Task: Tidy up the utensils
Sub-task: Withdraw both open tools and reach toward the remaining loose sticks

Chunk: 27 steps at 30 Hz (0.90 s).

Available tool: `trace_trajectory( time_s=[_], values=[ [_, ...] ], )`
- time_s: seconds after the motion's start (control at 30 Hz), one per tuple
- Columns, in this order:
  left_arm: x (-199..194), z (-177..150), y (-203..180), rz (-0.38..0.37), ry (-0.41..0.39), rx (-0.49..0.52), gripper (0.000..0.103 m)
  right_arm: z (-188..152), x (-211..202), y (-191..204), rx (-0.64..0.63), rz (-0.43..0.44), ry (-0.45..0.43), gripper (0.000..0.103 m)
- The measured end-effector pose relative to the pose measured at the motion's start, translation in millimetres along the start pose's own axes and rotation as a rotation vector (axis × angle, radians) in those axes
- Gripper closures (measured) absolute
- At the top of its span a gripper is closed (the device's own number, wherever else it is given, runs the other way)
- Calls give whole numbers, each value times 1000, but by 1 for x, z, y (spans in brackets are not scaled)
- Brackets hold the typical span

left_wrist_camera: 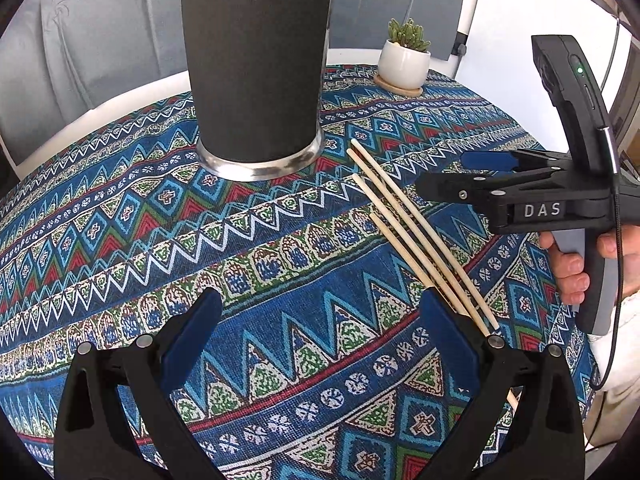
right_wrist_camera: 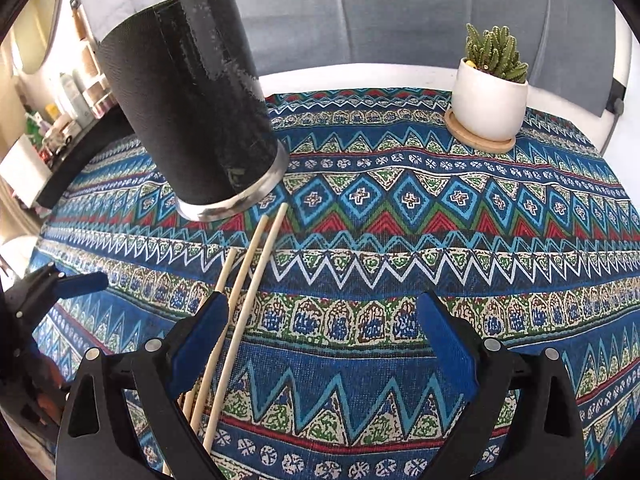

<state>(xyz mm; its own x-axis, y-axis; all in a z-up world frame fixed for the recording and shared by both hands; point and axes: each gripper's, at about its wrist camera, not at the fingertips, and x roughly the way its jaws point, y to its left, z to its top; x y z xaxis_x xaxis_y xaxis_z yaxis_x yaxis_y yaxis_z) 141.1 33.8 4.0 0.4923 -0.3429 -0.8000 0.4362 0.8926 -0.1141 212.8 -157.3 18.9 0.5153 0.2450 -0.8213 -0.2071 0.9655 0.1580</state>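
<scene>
Where chopsticks [left_wrist_camera: 416, 232] pass beneath jaws, ends hidden.

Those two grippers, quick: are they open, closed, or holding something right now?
Left gripper: open, holding nothing.
Right gripper: open, holding nothing; chopsticks lie on the tablecloth beside its left finger.

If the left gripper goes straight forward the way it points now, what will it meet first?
Most likely the black holder, which stands ahead of the open left gripper on the tablecloth. The chopsticks lie to the right, probably outside its path; depth is uncertain.
</scene>
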Motion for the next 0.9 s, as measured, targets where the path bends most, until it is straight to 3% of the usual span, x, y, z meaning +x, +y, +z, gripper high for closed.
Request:
trace_trajectory(
  time_s=[0.17, 0.33, 0.43, 0.77, 0.9],
  values=[
    [-7, -4, -21, -7, -57, 58, 6, -6, 1, 2, -25, -6, -3, 12],
    [-5, -7, -42, 0, -54, 114, 6, -8, -2, 4, -26, 9, -18, 12],
    [-1, -10, -45, 19, -27, 95, 6, -8, -1, 2, -2, 30, -3, 12],
    [8, -11, -40, 27, 23, 69, 6, -12, 2, 14, -44, -25, -4, 11],
    [9, -11, -40, 34, 25, 68, 5, -13, 8, 25, -106, -100, 19, 9]
  ],
)
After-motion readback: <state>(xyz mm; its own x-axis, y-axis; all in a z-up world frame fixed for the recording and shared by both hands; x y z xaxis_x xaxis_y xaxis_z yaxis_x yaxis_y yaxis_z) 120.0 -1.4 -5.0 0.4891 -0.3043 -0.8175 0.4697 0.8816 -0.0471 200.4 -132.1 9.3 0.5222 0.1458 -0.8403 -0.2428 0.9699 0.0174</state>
